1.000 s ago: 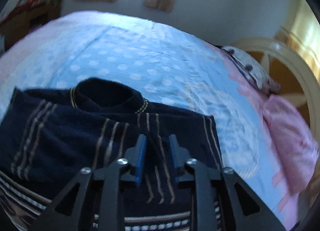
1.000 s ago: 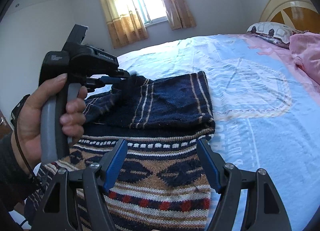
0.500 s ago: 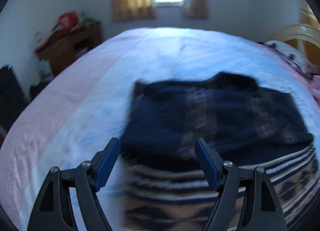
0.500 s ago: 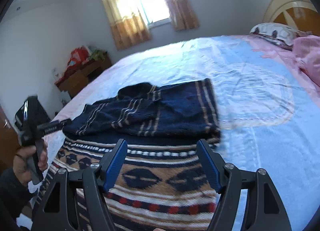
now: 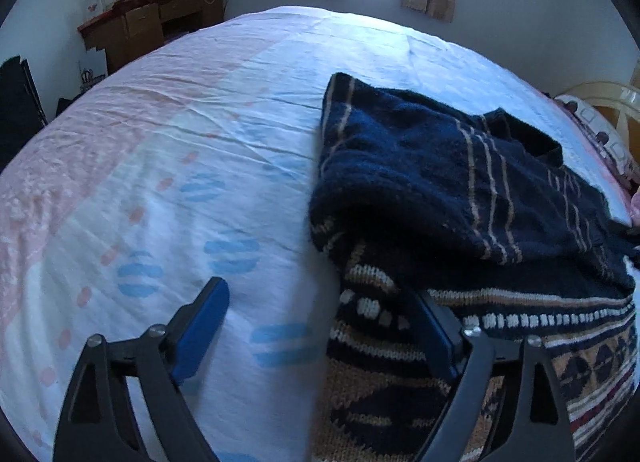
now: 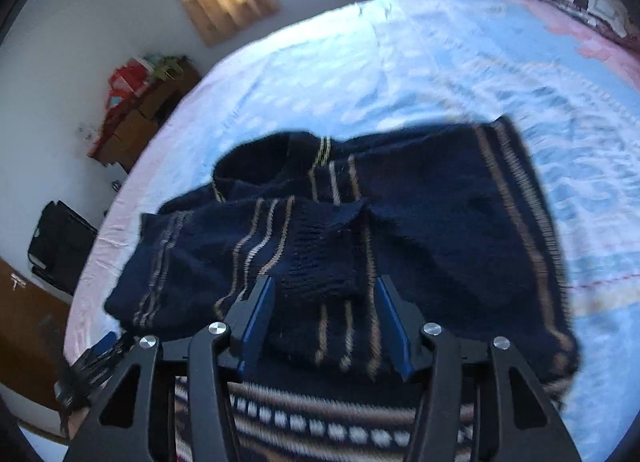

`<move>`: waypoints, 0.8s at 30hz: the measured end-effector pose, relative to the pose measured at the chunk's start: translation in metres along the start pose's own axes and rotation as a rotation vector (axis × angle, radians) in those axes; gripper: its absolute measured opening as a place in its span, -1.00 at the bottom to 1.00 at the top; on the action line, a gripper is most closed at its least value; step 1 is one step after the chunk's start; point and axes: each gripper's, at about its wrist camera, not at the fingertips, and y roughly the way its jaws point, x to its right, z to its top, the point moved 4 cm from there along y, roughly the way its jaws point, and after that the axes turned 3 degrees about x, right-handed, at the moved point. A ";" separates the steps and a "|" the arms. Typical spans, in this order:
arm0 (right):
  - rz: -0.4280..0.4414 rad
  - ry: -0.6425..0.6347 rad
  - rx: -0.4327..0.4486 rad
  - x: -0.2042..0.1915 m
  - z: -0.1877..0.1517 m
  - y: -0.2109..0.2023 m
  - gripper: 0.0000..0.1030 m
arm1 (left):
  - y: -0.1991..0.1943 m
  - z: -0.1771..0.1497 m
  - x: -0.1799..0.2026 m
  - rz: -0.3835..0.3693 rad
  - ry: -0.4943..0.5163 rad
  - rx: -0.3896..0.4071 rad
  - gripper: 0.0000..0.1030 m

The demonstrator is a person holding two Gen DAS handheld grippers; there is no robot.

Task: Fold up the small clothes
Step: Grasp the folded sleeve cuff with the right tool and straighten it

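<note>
A navy knitted sweater (image 5: 460, 189) with tan stripes and a patterned brown hem lies on the bed, its upper part folded over the body. My left gripper (image 5: 320, 326) is open at the sweater's left edge, one finger over the sheet, the other over the patterned knit. In the right wrist view the sweater (image 6: 420, 221) fills the middle. My right gripper (image 6: 326, 326) is partly open and low over the folded navy part, with cloth between its fingers but no firm hold shown. The left gripper's black body (image 6: 92, 362) shows at the lower left.
The bed sheet (image 5: 160, 181) is pale blue, white and pink. A wooden desk (image 5: 152, 21) with red things stands by the far wall under a curtained window. A pillow (image 6: 572, 1) lies at the headboard end. A black object (image 6: 60, 246) stands beside the bed.
My left gripper has let go of the sweater, opened and drawn back to its left edge. My right gripper has moved forward over the folded navy part and narrowed its opening.
</note>
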 end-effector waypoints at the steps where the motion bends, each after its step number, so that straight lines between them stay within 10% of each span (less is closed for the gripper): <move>1: -0.017 -0.011 -0.019 -0.003 -0.001 0.010 0.03 | 0.001 0.000 -0.003 -0.010 -0.006 0.001 0.79; 7: -0.092 -0.075 -0.018 -0.019 -0.007 0.029 -0.63 | -0.002 0.000 -0.003 -0.037 -0.027 0.012 0.81; 17: -0.220 -0.236 0.198 -0.039 0.013 -0.038 -0.68 | -0.002 0.000 -0.004 -0.038 -0.032 0.013 0.81; 24: -0.303 -0.153 0.166 -0.003 0.017 -0.031 -0.68 | 0.000 -0.001 -0.002 -0.030 -0.016 0.006 0.86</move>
